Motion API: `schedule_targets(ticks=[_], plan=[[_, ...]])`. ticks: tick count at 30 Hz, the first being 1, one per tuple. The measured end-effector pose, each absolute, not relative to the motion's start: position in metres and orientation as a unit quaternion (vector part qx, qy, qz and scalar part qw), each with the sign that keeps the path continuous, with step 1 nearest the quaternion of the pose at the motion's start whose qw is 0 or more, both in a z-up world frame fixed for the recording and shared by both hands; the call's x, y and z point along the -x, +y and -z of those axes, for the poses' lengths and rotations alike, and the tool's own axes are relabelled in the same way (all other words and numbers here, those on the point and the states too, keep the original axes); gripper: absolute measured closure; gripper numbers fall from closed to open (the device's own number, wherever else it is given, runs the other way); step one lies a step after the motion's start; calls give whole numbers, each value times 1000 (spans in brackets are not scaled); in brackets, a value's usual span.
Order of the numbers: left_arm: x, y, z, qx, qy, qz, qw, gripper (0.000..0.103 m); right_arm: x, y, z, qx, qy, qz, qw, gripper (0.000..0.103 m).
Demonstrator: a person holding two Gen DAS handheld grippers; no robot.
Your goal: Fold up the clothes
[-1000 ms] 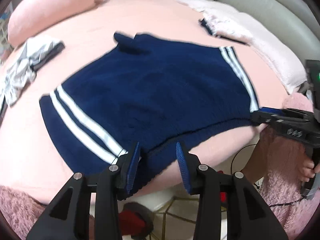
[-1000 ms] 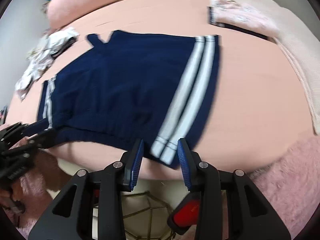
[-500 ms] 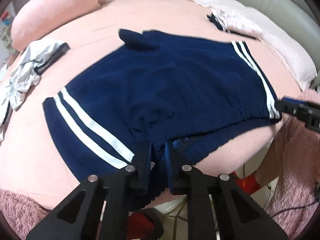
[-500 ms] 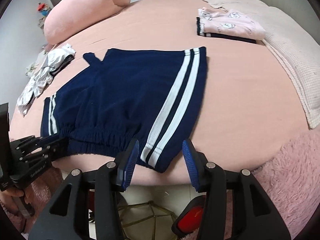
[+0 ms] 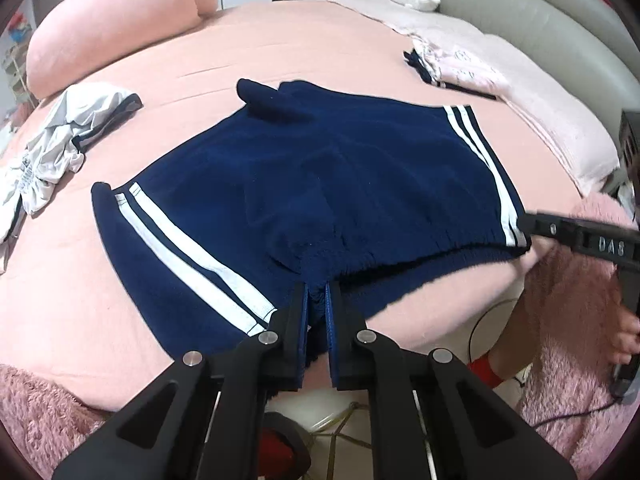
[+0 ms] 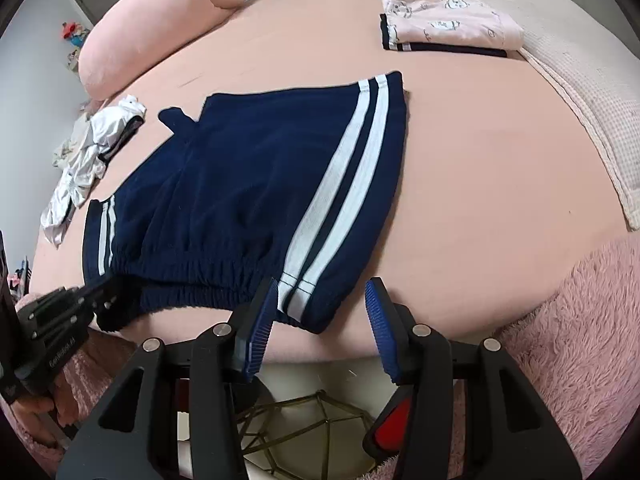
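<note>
likely to bunch or drag off the bed (image 6: 500, 168) edge if tugged unevenly: navy shorts (image 5: 320, 184) spread flat, waistband at 6 o'clock pinched by clenched left tool (image 5: 318, 312), right tool (image 6: 320, 316) gaping, straddling the striped corner.

Both wrist cams low at bed (image 5: 280, 52) edge, facing across; shared: navy shorts (image 6: 240, 184).

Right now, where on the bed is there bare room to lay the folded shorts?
Bare sheet lies between the navy shorts, the folded pink stack and the quilted blanket. More lies toward the pink pillow. It is crowded beside the crumpled white clothes.
</note>
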State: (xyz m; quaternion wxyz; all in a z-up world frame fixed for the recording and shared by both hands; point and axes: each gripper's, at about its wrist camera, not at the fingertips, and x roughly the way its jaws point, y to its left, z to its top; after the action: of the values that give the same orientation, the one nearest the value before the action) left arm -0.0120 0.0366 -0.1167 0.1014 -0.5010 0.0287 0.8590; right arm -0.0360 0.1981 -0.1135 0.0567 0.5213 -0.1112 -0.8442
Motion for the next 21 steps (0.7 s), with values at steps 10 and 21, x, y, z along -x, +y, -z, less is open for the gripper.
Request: schedule_targets(ticks=[10, 21], plan=[[15, -27, 116, 549, -221, -792, 149, 67, 43, 203, 128, -554, -104, 825, 32, 56], [27, -69, 139, 616, -161, -771, -18, 60, 51, 198, 132, -556, -76, 828, 6, 54]])
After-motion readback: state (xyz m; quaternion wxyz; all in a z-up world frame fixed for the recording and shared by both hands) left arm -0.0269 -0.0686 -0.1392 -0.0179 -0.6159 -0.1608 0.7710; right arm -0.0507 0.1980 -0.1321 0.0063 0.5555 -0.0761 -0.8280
